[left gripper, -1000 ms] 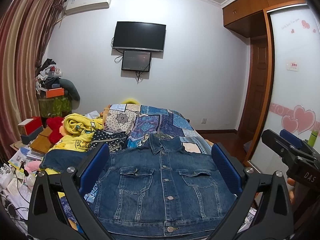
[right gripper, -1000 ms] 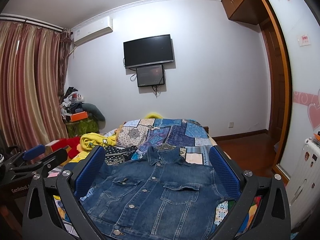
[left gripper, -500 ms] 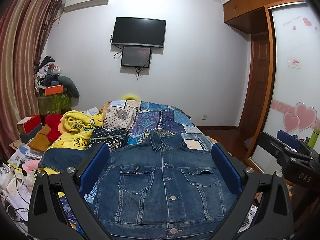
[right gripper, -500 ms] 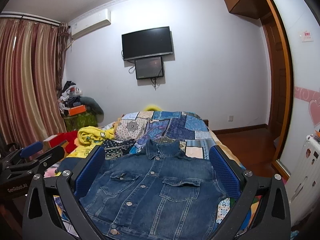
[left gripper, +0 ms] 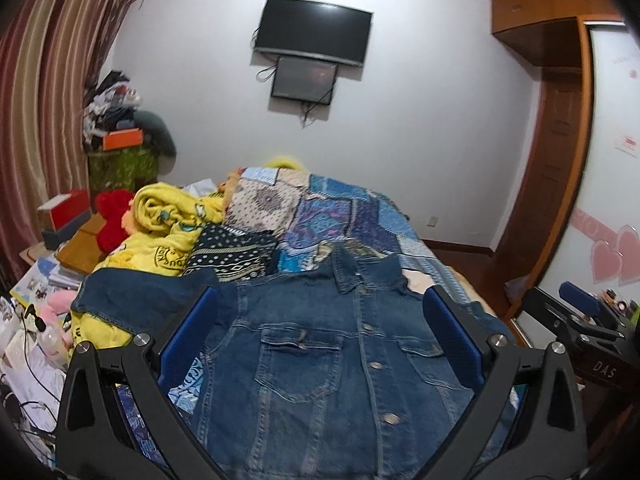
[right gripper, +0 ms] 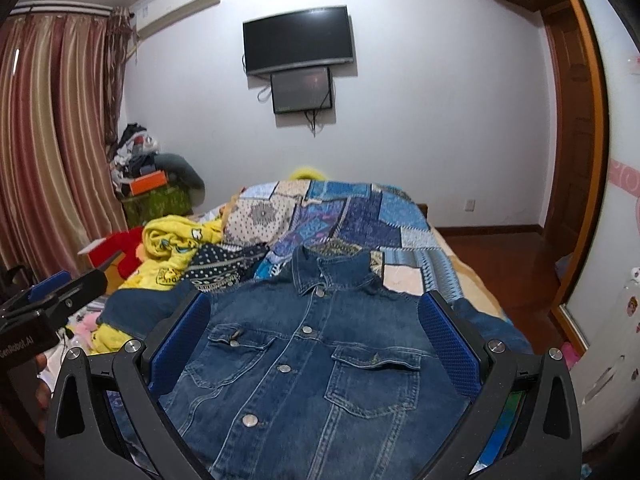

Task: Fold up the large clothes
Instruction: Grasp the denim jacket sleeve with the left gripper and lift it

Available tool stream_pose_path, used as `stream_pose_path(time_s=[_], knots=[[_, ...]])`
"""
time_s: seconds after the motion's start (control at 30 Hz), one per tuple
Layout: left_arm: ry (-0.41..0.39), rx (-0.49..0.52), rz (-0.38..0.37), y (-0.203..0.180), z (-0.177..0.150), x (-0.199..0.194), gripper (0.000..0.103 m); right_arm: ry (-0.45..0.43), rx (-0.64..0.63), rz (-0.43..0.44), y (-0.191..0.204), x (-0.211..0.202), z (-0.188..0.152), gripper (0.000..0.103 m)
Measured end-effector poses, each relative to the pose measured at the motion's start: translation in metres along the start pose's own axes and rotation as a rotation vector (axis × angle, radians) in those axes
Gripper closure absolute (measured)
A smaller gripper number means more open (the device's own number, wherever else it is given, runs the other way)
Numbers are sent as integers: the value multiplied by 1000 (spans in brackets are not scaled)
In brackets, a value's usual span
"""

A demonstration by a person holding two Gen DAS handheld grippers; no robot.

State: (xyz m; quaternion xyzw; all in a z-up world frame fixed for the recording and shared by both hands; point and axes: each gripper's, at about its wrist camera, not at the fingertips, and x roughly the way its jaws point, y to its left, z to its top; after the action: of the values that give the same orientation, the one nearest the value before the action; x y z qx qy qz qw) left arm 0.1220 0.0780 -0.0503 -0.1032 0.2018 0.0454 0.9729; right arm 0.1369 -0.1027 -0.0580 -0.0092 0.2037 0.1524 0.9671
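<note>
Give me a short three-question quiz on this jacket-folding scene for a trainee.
1. True or false: the denim jacket lies front up with its collar toward the far wall.
2. Which gripper holds cloth? A) left gripper B) right gripper C) neither
3. Fill in: the jacket lies on a ___ quilt.

Key: 1 true; 2 C, both open and empty; 3 patchwork.

Both wrist views face forward, sharing jacket (left gripper: 320,360), bed (right gripper: 360,216)
</note>
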Motion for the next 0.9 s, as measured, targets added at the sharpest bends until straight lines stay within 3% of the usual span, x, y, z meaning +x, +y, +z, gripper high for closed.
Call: stream_pose_path(time_s=[0.13, 0.27, 0.47, 0.7, 0.9], knots=[[30, -35, 63, 30, 2, 33, 0, 67, 4, 1, 3, 35, 2, 0], [54, -95, 175, 75, -1, 69, 0, 140, 14, 4, 7, 71, 0, 0], [118, -121, 286, 149, -21, 113, 0, 202, -1, -77, 10, 121, -10, 0], [278, -299, 273, 249, -63, 164, 0, 325, -32, -162, 4, 167, -26, 0], [389, -500, 177, 313, -91, 201, 9, 406, -22, -184, -6, 194, -36, 0]])
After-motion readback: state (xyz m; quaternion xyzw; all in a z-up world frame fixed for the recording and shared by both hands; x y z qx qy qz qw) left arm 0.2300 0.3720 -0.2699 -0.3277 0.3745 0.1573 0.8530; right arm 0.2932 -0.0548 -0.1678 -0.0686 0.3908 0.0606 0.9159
